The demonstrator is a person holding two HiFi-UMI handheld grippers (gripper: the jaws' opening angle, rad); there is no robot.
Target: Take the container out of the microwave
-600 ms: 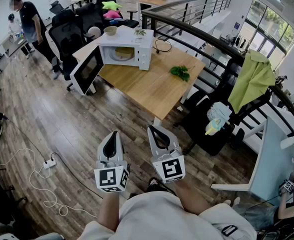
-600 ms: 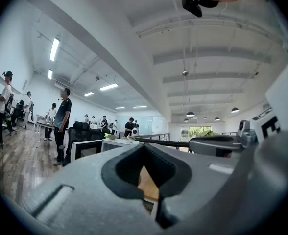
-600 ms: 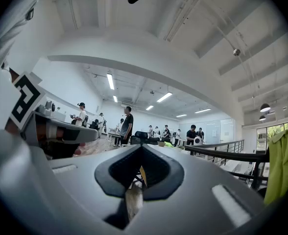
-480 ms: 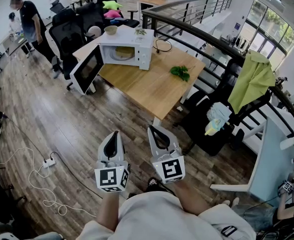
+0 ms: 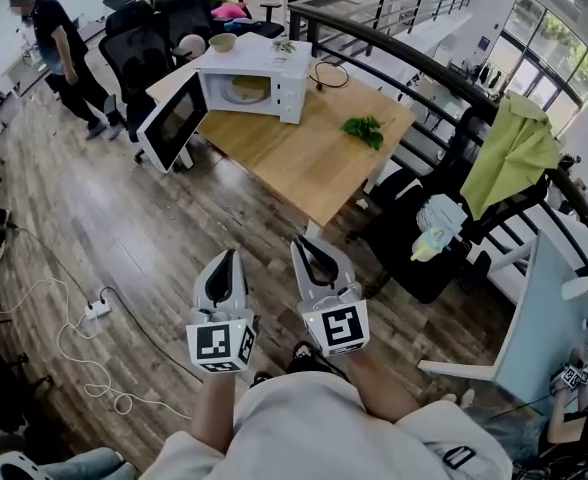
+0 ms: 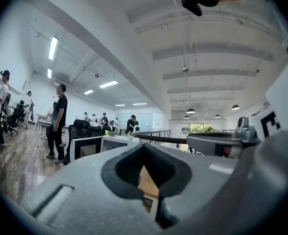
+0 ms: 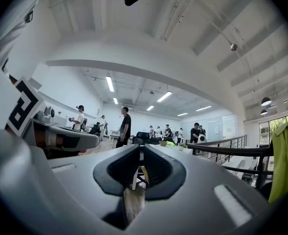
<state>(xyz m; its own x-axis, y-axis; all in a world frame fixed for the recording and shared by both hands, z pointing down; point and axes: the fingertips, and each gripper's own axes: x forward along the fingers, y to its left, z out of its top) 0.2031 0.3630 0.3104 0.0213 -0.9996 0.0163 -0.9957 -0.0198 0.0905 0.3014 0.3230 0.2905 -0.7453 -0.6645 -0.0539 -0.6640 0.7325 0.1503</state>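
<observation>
Microwave (image 5: 274,76) at the worktop's (image 5: 304,168) far corner open, container (image 5: 246,89) inside; your left hand-held gripper (image 5: 230,258) and right hand-held gripper (image 5: 300,245) clenched empty, well short

No legible words or numbers; only square marker patterns on the left tool (image 5: 230,258) and right tool (image 5: 299,248).

Bare wood-plank floor (image 5: 124,238) lies open up to the long wooden worktop (image 5: 294,158). The white microwave (image 5: 269,60) faces it, its swung-out door (image 5: 172,125) jutting past the worktop's left edge; black office chairs (image 5: 139,58) crowd behind.
</observation>
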